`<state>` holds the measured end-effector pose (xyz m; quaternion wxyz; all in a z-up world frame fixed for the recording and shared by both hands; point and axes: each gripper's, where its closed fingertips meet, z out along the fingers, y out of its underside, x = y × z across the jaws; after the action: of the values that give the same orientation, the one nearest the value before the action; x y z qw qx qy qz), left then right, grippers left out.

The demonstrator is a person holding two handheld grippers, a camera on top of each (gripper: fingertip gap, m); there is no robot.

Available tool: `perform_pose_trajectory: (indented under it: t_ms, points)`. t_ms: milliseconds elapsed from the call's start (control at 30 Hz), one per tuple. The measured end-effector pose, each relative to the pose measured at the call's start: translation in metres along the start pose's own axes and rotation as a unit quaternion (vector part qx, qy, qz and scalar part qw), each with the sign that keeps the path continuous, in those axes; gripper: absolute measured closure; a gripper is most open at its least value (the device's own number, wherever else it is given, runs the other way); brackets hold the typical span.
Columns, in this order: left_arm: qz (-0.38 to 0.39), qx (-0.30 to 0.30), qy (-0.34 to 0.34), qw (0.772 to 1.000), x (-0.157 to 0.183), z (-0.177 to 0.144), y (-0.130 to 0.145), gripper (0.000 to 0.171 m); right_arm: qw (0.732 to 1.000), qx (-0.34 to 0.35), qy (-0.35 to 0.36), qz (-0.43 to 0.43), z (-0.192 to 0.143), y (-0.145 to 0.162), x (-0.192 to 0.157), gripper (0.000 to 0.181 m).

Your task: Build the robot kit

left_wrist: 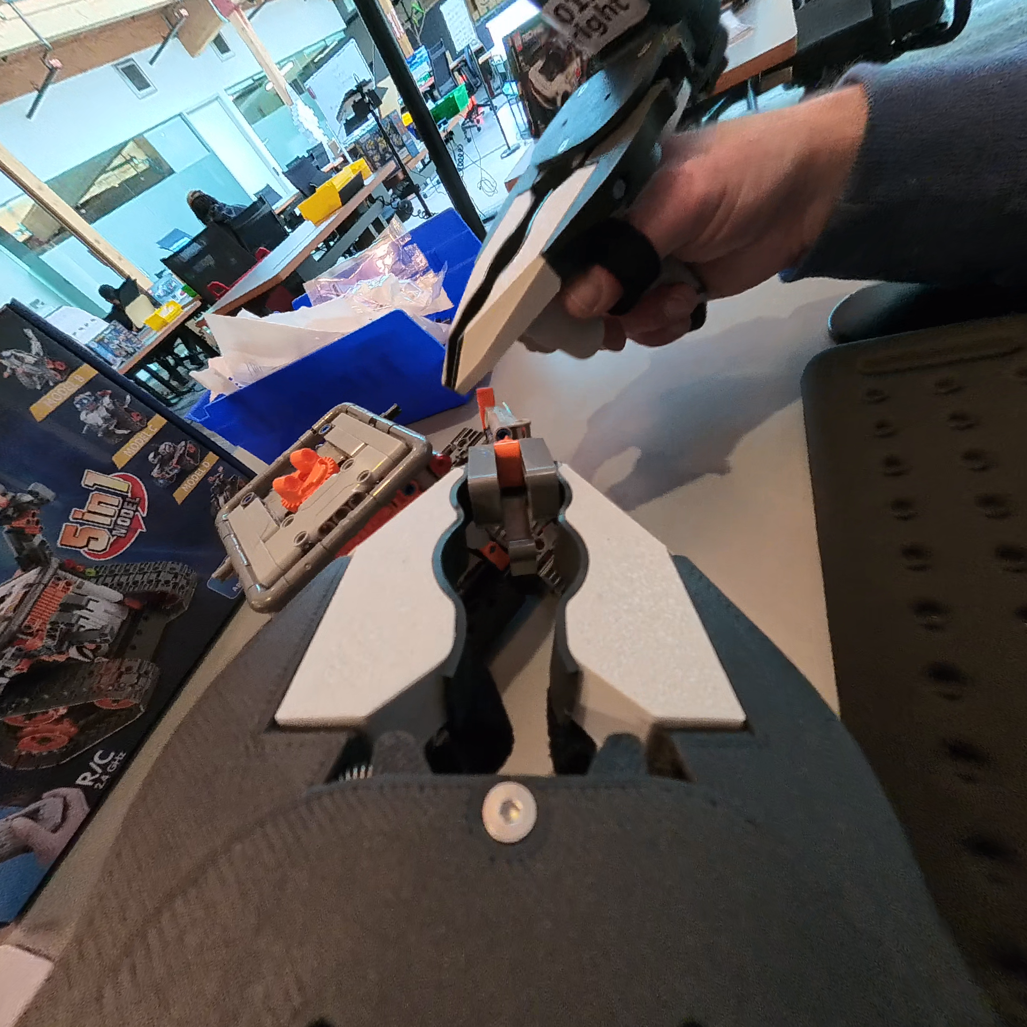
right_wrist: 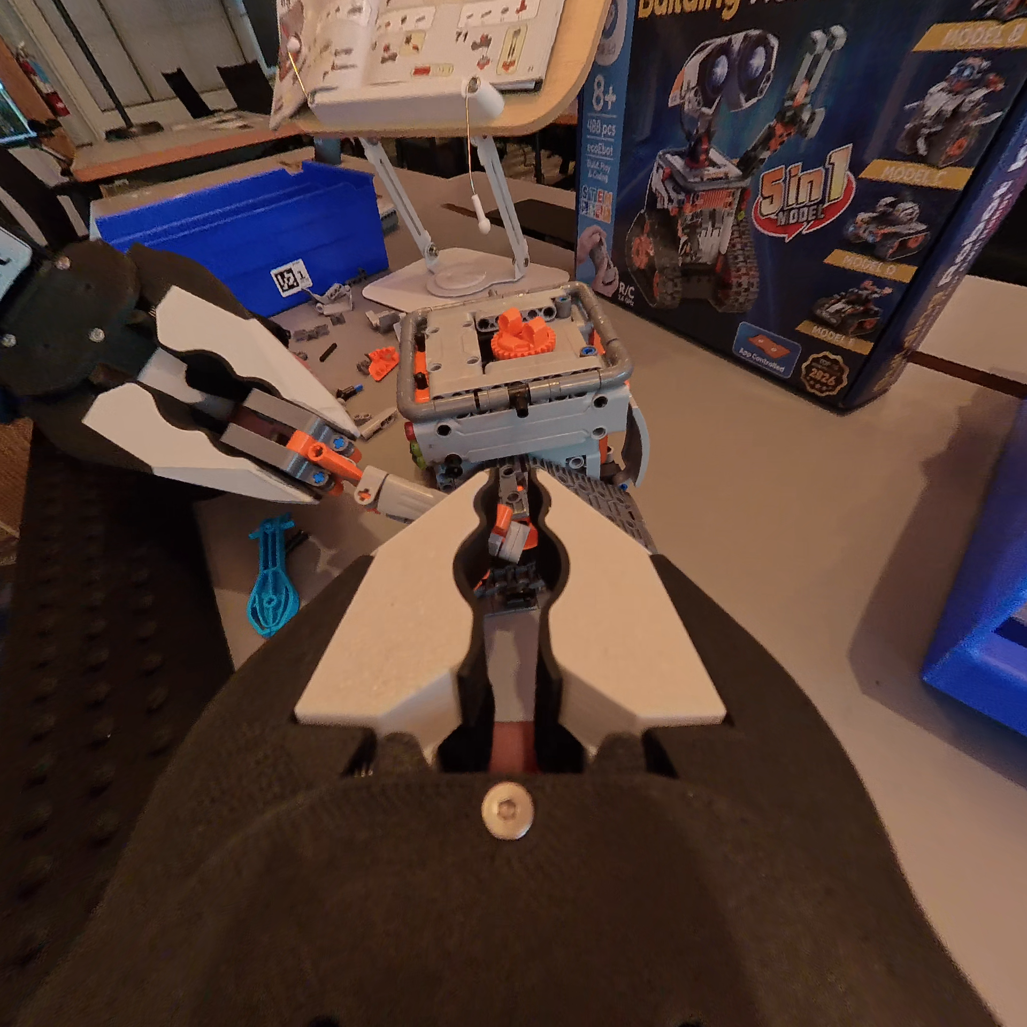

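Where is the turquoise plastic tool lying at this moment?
In the right wrist view, the turquoise plastic tool lies flat on the grey table, at lower left, just below the left tool and its grey and orange brick arm.

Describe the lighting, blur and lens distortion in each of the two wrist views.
Left wrist view: cool daylight from the background windows, soft shadows on the table, motion blur on the right gripper and the hand, and fisheye bending at the edges. Right wrist view: dimmer, warmer light, the block model sharp, the toy box curved by the lens, the dark mat smeared at the frame's edge.
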<state>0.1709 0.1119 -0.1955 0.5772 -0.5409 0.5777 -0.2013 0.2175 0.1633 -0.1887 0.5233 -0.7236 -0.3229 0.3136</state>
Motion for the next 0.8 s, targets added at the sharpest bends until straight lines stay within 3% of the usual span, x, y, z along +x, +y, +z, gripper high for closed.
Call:
perform_pose_trajectory:
  t_ms: [133,500,800]
  points:
    - [-0.008,0.012,-0.007,1.000,-0.003,-0.002,-0.004,0.149,1.000,0.004,0.018,0.018,-0.014,0.001,-0.002,0.170]
    - [-0.020,0.029,-0.013,0.999,-0.005,-0.003,-0.009,0.149,0.997,0.035,-0.002,0.071,-0.004,0.005,-0.008,0.172]
    - [-0.020,0.028,0.009,0.999,0.002,-0.004,-0.010,0.144,0.999,0.020,0.016,0.032,0.004,0.004,-0.007,0.177]
